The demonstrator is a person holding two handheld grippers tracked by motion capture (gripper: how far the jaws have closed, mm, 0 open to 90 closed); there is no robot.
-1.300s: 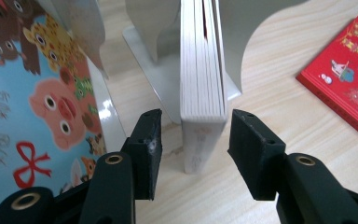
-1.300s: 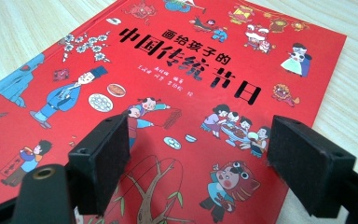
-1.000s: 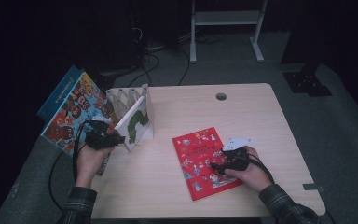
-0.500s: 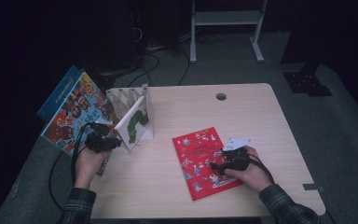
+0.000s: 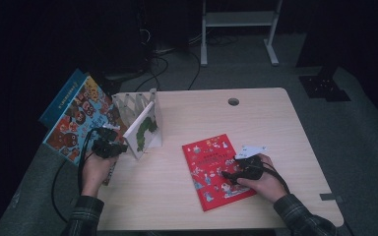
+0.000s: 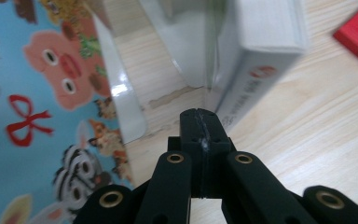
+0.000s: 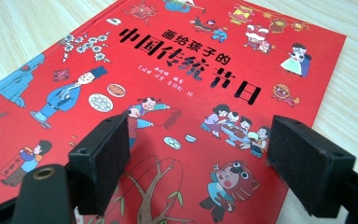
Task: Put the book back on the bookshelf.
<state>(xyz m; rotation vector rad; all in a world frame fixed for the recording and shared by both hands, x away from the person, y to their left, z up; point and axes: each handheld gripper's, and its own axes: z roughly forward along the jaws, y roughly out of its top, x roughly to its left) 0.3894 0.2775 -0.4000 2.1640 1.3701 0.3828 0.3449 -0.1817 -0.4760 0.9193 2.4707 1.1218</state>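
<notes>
A red picture book (image 5: 209,162) lies flat on the wooden table (image 5: 256,118). My right gripper (image 5: 228,175) hovers over its near part, and its open jaws straddle the cover (image 7: 191,56) with nothing between them (image 7: 214,144). A white book with a green caterpillar (image 5: 142,132) stands in a white rack (image 5: 133,103) at the table's left. My left gripper (image 5: 109,146) sits just left of that book's lower corner (image 6: 261,28). Its jaws have just been closing and now meet (image 6: 200,116), with nothing held between them.
A large blue picture book (image 5: 76,118) with cartoon animals leans at the table's left edge, close beside the left gripper (image 6: 37,93). A cable hole (image 5: 233,102) sits near the far edge. Dark floor, cables and a white stand lie beyond the table.
The left gripper's jaws have drawn together. Both hands stay where they were, and the books have not moved.
</notes>
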